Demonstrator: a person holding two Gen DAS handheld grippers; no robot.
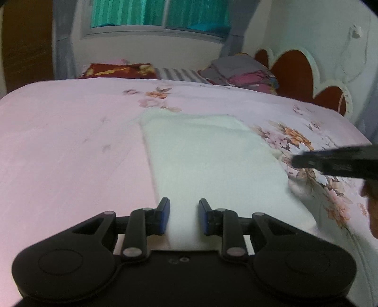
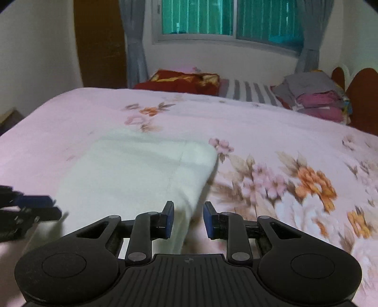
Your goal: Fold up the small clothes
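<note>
The bed (image 1: 70, 141), covered in a pink sheet with orange-and-pink flower print, fills both views. On it lies the task's thing, a pale white, soft rectangular folded cloth (image 1: 212, 165), flat, its long axis running away from both pairs of tongs toward the window (image 2: 231, 19).

The left tongs (image 1: 184, 216) stand over the near end of the cloth, which lies directly ahead and beneath them. Their blue-padded jaws are part open, white fabric visible in the gap; the pads do not appear to press on it.

The right tongs (image 2: 188, 219) stand at the cloth's near right corner; its right edge runs into the gap between the jaws, cloth to one side, sheet to the other. The jaws are part open and appear to grip nothing.

Judgement: both are near the close edge, the left more squarely over it; lifting that edge toward the far end is the likely fold.

Well clear at the far side: a dark red patterned pillow (image 2: 179, 80), a grey-and-white striped cloth (image 2: 248, 93), a stack of folded grey and maroon clothes (image 2: 314, 96). Nothing obstructs.
</note>
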